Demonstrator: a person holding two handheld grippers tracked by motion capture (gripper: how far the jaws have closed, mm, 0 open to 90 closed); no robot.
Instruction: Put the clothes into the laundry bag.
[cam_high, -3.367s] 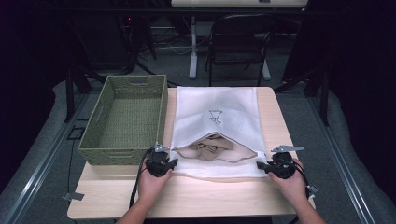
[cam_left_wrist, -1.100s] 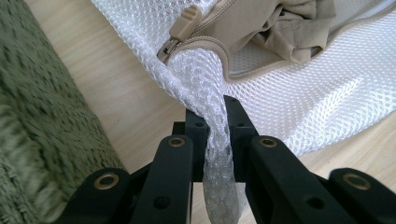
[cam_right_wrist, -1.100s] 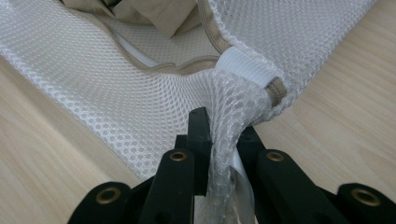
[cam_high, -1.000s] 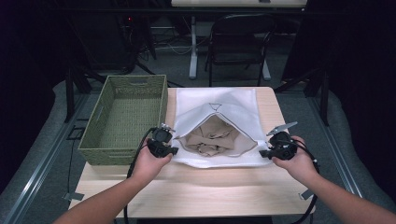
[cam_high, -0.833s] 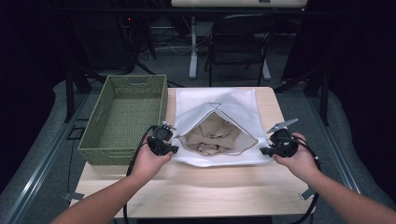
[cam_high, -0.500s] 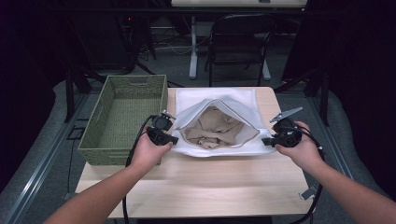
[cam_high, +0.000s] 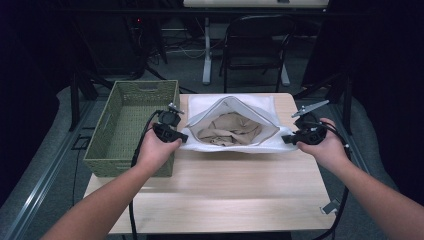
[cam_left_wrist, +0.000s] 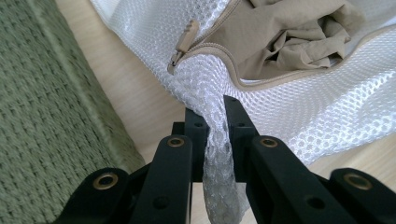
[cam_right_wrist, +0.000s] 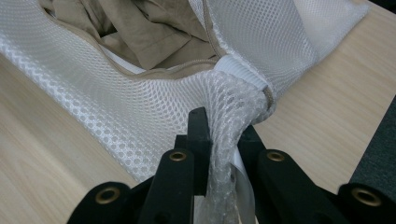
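Note:
A white mesh laundry bag (cam_high: 235, 107) with a tan zipper lies on the wooden table (cam_high: 220, 195), its mouth held open and lifted. Crumpled tan clothing (cam_high: 229, 129) sits inside it. My left gripper (cam_high: 180, 139) is shut on the bag's left corner, the mesh (cam_left_wrist: 217, 140) bunched between the jaws, with the zipper pull (cam_left_wrist: 183, 44) just beyond. My right gripper (cam_high: 286, 140) is shut on the bag's right corner; the mesh (cam_right_wrist: 224, 135) is pinched between its jaws beside the white end tab (cam_right_wrist: 240, 72). Both corners are raised off the table.
A green woven basket (cam_high: 131, 125) stands at the table's left, close beside my left hand (cam_high: 157, 150). A dark folding chair (cam_high: 255, 47) stands behind the table. Bare wood lies between the bag and the near edge.
Both grippers have risen and moved away from the person with the bag's corners. The bag's mouth has opened wider and its front edge has lifted off the table.

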